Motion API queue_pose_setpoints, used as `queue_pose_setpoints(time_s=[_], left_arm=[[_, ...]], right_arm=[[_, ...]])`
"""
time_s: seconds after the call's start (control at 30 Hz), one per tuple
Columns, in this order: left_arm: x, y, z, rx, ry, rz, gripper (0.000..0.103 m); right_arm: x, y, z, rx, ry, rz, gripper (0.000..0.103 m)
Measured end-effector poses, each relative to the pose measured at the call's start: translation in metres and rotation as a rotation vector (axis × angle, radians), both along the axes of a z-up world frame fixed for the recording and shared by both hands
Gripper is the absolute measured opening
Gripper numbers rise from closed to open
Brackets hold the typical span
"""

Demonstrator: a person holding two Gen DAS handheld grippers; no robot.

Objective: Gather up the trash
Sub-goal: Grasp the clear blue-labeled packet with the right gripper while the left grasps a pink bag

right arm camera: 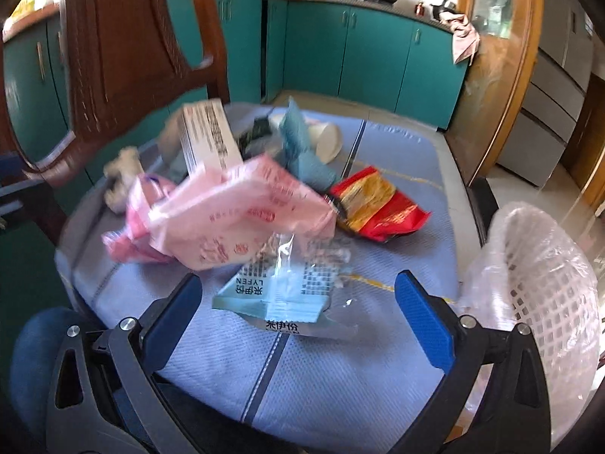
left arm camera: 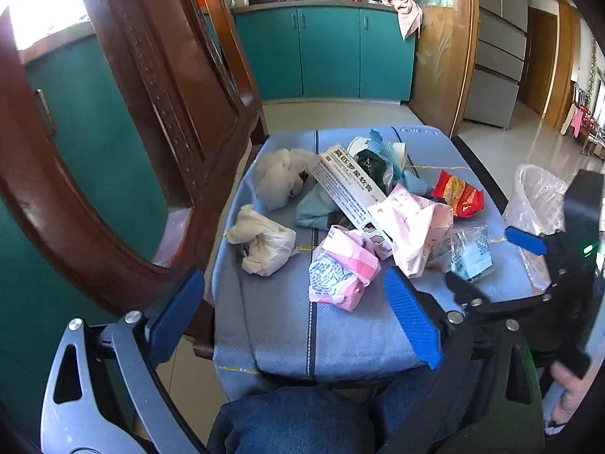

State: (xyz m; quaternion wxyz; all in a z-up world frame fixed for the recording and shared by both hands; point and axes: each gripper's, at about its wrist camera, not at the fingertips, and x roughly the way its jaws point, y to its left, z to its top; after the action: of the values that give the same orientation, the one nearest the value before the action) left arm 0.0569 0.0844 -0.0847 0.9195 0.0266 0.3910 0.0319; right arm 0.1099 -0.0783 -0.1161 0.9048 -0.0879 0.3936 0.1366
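Trash lies heaped on a worktop (left arm camera: 272,325) covered with a blue striped cloth. The left wrist view takes in the whole pile: two crumpled white tissues (left arm camera: 264,244), a long white carton (left arm camera: 349,189), a pink wrapper (left arm camera: 342,272), a pale pink bag (left arm camera: 414,223), a red snack packet (left arm camera: 457,193) and a clear printed wrapper (left arm camera: 470,253). It also shows the right tool (left arm camera: 487,261) from outside, hanging over the worktop's right edge with its fingers on either side of that clear wrapper, and a hand (left arm camera: 567,397) on its handle. The left tool (left arm camera: 293,312) hovers released above the near edge, gripping nothing.

The right wrist view, somewhat blurred, sits closer: the clear printed wrapper (right arm camera: 287,291) lies flat between the spread fingers of the right tool (right arm camera: 298,310), which is released. Only this view shows the white mesh basket (right arm camera: 544,302) plainly, lined with a thin plastic bag, just beside the worktop's right edge. A white paper cup (right arm camera: 327,142) lies tipped behind the pile.
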Motion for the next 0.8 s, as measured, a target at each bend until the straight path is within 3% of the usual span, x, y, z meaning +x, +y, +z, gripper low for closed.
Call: queue_pose_setpoints(time_s=[0.03, 0.1, 0.17, 0.4, 0.6, 0.63, 0.7, 0.77, 0.8], left_arm=[[0.003, 0.0, -0.003, -0.002, 0.009, -0.005, 0.097], [0.008, -0.003, -0.008, -0.003, 0.027, -0.016, 0.097], [0.017, -0.005, -0.016, -0.014, 0.053, -0.033, 0.097], [0.045, -0.018, -0.045, -0.116, 0.177, -0.088, 0.097], [0.066, -0.033, -0.067, -0.095, 0.254, -0.09, 0.096], [0.068, -0.033, -0.07, -0.094, 0.265, -0.086, 0.091], [0.071, -0.033, -0.078, -0.107, 0.294, -0.082, 0.059], [0.071, -0.03, -0.085, -0.158, 0.322, -0.084, 0.041], [0.07, -0.027, -0.087, -0.196, 0.328, -0.09, 0.038]], right_arm=[[0.001, 0.0, -0.004, 0.004, 0.006, 0.006, 0.094], [0.004, -0.001, -0.008, 0.03, 0.029, 0.021, 0.072], [0.003, -0.005, -0.009, 0.054, 0.045, 0.021, 0.061], [-0.007, -0.031, -0.001, 0.11, 0.032, -0.007, 0.057], [-0.018, -0.042, 0.003, 0.12, 0.03, -0.017, 0.057], [-0.02, -0.043, 0.003, 0.117, 0.027, -0.018, 0.056], [-0.023, -0.045, 0.004, 0.124, 0.025, -0.018, 0.056], [-0.024, -0.045, 0.005, 0.127, 0.022, -0.02, 0.056], [-0.024, -0.046, 0.006, 0.128, 0.018, -0.02, 0.056]])
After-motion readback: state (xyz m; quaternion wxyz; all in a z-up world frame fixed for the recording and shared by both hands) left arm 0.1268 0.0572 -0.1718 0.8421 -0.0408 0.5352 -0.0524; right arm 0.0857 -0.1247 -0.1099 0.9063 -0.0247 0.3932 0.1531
